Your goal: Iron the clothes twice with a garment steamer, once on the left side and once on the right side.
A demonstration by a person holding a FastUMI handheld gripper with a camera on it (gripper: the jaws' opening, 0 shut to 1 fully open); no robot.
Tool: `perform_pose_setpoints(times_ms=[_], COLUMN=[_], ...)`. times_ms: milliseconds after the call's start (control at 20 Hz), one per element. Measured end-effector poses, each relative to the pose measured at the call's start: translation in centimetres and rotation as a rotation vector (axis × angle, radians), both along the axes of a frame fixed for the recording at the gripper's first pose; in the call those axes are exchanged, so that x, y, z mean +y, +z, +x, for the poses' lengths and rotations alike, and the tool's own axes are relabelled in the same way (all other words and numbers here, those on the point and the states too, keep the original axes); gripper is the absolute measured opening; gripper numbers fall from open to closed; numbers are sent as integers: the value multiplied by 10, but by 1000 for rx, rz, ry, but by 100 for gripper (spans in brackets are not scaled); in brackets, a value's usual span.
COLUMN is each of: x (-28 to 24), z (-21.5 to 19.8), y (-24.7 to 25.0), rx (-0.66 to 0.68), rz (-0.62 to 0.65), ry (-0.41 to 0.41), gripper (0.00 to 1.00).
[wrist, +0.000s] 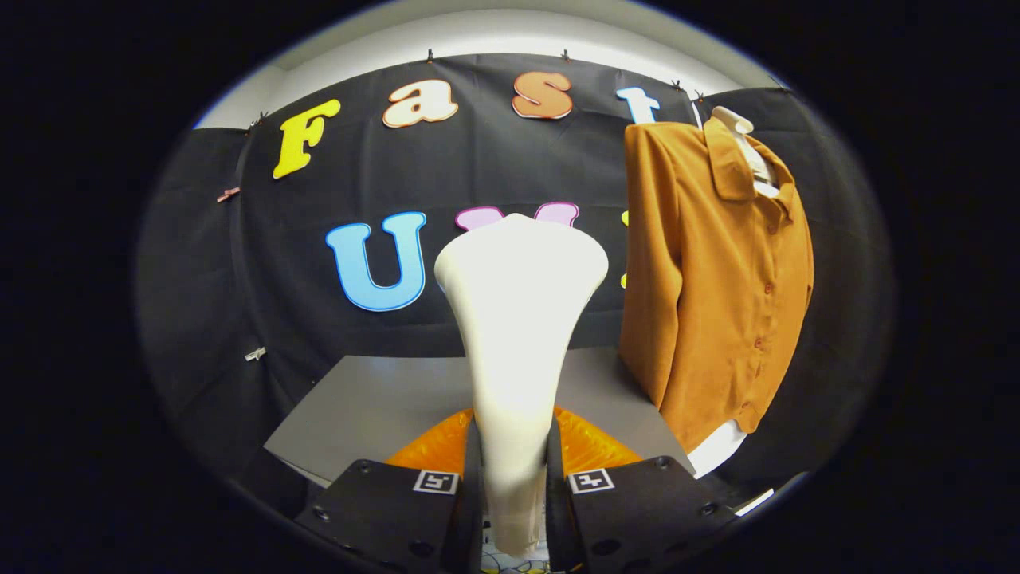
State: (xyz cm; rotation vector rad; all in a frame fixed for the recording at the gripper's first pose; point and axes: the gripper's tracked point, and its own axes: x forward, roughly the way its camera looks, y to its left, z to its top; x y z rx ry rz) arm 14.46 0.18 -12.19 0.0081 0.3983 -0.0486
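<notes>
Gripper view: jaws of the gripper [514,486] nearly closed, pinching the narrow handle of the white garment steamer [518,319] from both sides. Steamer head upright, raised above the grey counter [374,399]. Beyond and to the right, well apart, an orange shirt [717,271] hanging on a white hanger [741,135].

A white garment steamer [518,319] is held upright between the claw [514,486] fingers; an orange shirt [717,271] is hung just right.
</notes>
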Motion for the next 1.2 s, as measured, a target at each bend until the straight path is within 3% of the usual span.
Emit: perform_pose_setpoints(times_ms=[300,600,850,1200], x=[-9,-70,-136,-215], z=[-64,-103,-92,-41], y=[37,60,65,68], rx=[-100,-152,-163,-168], rz=[-21,-31,-42,-16], ry=[-83,-207,-236,-195], gripper=[35,35,35,35])
